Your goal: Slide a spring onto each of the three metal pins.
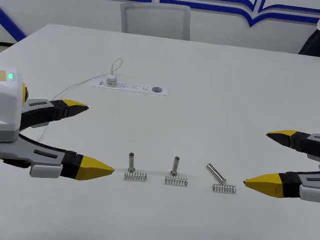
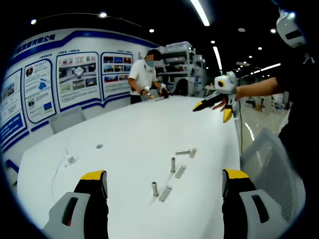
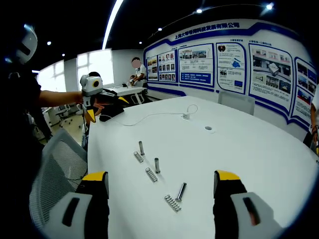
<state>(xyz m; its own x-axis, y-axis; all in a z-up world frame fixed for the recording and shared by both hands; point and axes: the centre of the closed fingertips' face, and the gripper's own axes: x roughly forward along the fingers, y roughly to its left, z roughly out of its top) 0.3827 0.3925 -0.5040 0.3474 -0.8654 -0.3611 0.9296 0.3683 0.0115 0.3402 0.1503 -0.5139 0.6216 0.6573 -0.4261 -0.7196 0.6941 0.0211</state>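
Note:
Three metal pins sit in a row near the table's front edge. The left pin [image 1: 131,161] and the middle pin [image 1: 175,165] stand upright, while the right pin [image 1: 216,172] lies tilted on the table. A small spring lies flat in front of each: left spring [image 1: 135,176], middle spring [image 1: 176,181], right spring [image 1: 223,188]. My left gripper [image 1: 90,137] is open just left of the row. My right gripper [image 1: 260,159] is open just right of it. Neither holds anything. The right gripper view has the lying pin [image 3: 181,191] nearest.
A white power strip [image 1: 130,86] with a plugged charger and a looping cable lies further back on the white table [image 1: 225,100]. A grey chair [image 1: 155,20] stands at the far edge. A mesh chair [image 3: 57,169] is beside the table. People stand in the background.

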